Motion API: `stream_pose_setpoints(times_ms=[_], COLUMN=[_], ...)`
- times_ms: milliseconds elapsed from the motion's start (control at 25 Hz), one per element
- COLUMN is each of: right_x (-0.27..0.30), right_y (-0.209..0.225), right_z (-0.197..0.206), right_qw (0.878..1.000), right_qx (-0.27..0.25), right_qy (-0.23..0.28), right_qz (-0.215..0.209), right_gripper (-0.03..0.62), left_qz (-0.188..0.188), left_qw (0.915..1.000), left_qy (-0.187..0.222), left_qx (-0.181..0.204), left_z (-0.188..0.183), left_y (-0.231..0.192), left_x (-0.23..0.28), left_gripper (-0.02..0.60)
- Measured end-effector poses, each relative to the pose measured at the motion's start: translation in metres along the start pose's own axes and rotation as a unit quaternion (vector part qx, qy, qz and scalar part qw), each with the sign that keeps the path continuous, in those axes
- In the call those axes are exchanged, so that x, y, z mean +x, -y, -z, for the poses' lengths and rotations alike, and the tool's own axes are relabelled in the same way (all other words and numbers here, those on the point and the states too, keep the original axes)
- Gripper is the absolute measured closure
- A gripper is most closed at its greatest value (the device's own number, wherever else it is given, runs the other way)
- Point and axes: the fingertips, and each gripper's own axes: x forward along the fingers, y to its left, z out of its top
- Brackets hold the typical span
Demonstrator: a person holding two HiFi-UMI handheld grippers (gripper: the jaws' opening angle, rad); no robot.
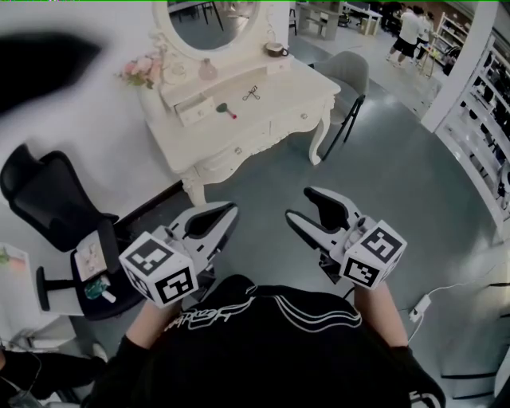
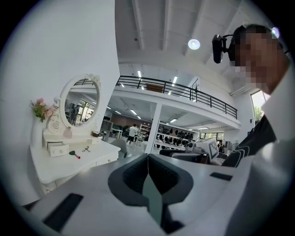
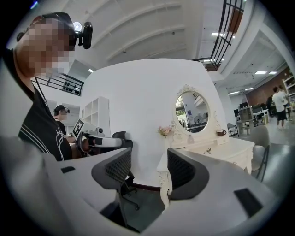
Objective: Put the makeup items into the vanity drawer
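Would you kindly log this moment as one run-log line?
stage: standing short of vanity | left hand-held gripper: shut, empty | right hand-held gripper: open, empty | on vanity top: brush, eyelash curler

The head view looks steeply down from above the person's chest. The left gripper (image 1: pixel 229 209) and right gripper (image 1: pixel 301 204) sit close beneath it, and the vanity table (image 1: pixel 263 107) lies farther off near the top. The left gripper view runs about level along its jaws, with the vanity table well off at its left. The right gripper view is also level, with the vanity table beyond its jaws at right. All three share the vanity table and its oval mirror (image 1: pixel 211 20). The head view and right gripper view also share the black office chair (image 1: pixel 56 199).
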Motion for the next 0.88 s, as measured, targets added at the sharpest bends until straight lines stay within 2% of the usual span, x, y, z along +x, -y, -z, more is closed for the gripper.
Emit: stream_pose_setpoints(times_ms=[440,640,880], right_x=[0.078,0.137,0.220], right_y=[0.060,0.102,0.161], right_z=[0.014,0.017,0.027], right_qw=[1.000,0.999,0.997], right_qx=[0.001,0.002,0.039], right_qy=[-0.028,-0.045,-0.067], right_qz=[0.002,0.010,0.016], right_gripper=[0.336,0.336,0.336], left_qz=[-0.013,-0.018,-0.017], left_qw=[0.9994,0.9985,0.9963], left_qy=[-0.004,-0.016,-0.038], left_qx=[-0.031,-0.049,-0.075], left_z=[0.001,-0.008,-0.017], left_y=[-0.092,-0.160,-0.256], left_x=[0.030,0.054,0.089], left_gripper=[0.558,0.558,0.558])
